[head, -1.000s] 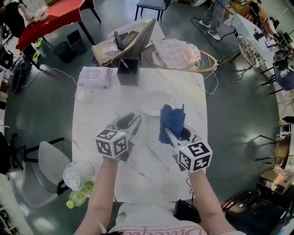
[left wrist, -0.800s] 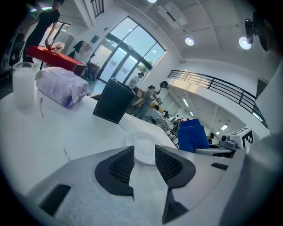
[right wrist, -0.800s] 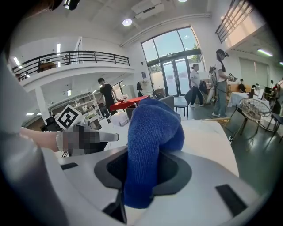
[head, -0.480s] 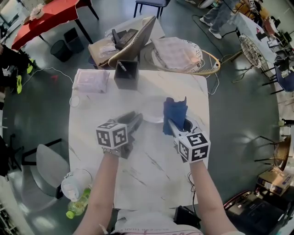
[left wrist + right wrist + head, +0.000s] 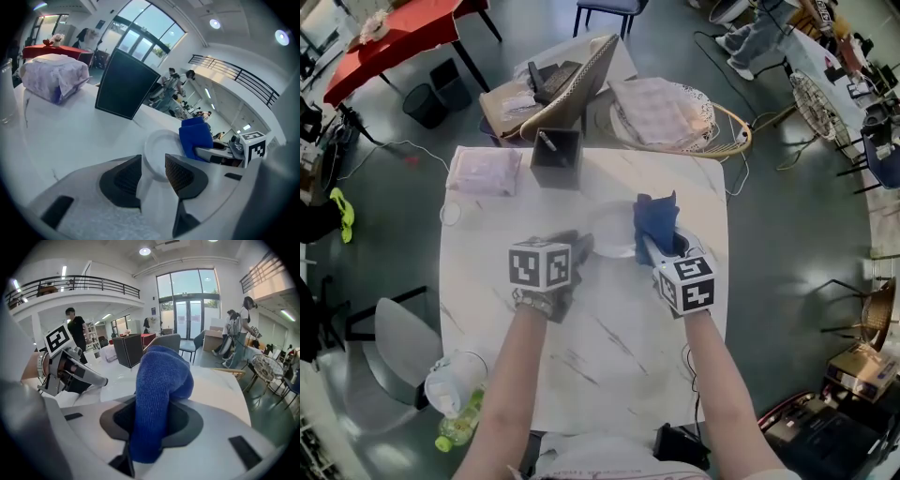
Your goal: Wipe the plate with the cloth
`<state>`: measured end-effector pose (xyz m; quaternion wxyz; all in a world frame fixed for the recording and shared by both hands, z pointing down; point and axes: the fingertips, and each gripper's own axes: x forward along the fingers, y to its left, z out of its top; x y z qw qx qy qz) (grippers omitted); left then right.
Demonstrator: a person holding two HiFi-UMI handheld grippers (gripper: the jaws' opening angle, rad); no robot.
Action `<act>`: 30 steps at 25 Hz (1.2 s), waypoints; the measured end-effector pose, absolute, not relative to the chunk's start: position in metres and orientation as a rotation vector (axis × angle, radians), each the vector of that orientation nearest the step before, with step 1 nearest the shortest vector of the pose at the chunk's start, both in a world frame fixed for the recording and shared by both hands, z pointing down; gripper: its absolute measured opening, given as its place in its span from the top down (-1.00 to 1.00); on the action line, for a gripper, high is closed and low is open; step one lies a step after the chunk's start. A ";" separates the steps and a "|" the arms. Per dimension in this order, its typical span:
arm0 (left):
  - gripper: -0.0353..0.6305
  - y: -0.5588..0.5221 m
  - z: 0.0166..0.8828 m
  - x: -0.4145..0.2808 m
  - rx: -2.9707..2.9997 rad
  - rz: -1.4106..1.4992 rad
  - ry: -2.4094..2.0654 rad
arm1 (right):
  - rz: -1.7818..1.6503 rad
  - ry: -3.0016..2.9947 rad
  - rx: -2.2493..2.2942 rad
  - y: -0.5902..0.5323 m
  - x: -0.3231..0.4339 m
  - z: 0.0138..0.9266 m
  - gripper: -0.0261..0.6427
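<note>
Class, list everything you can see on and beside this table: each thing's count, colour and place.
table: one, white marbled, centre of view
plate: one, white, mid-table, ahead of both claws
cloth: one, blue, in the right claw, at the plate's right rim
box: one, black, table's far edge
packet: one, pale lilac, far left corner
bottle: one, green, off the table, near left
left claw: one, grey, jaws have just been opening, nothing gripped, by the plate's left rim
right claw: one, grey, shut on the cloth

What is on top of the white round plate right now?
The blue fuzzy cloth, clamped in the right tool, overlaps the white round plate's right rim and hides that part. The rest looks bare. Whether cloth touches plate is unclear.
</note>
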<state>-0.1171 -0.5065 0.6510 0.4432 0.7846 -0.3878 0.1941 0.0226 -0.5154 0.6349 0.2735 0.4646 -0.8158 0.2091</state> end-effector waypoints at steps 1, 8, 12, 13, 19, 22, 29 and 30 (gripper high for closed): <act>0.50 -0.507 0.653 -0.116 1.935 0.497 -0.954 | 0.584 -2.198 1.246 -0.516 0.023 0.637 0.58; 0.51 -0.513 0.653 -0.098 1.908 0.465 -0.893 | 0.608 -2.202 1.223 -0.513 0.026 0.645 0.58; 0.72 -0.509 0.652 -0.099 1.874 0.405 -0.948 | 0.610 -2.206 1.226 -0.512 0.027 0.641 0.58; 0.74 -0.507 0.651 -0.099 1.867 0.384 -0.952 | 0.609 -2.204 1.228 -0.510 0.027 0.639 0.58; 0.84 -0.494 0.637 -0.101 1.838 0.279 -0.956 | 0.616 -2.225 1.270 -0.490 0.033 0.615 0.58; 0.84 -0.484 0.632 -0.102 1.835 0.277 -0.963 | 0.612 -2.241 1.292 -0.477 0.035 0.600 0.58; 0.84 -0.460 0.605 -0.105 1.840 0.220 -1.006 | 0.583 -2.290 1.345 -0.446 0.037 0.556 0.58; 0.84 -0.456 0.599 -0.106 1.845 0.209 -1.012 | 0.576 -2.298 1.352 -0.441 0.037 0.548 0.58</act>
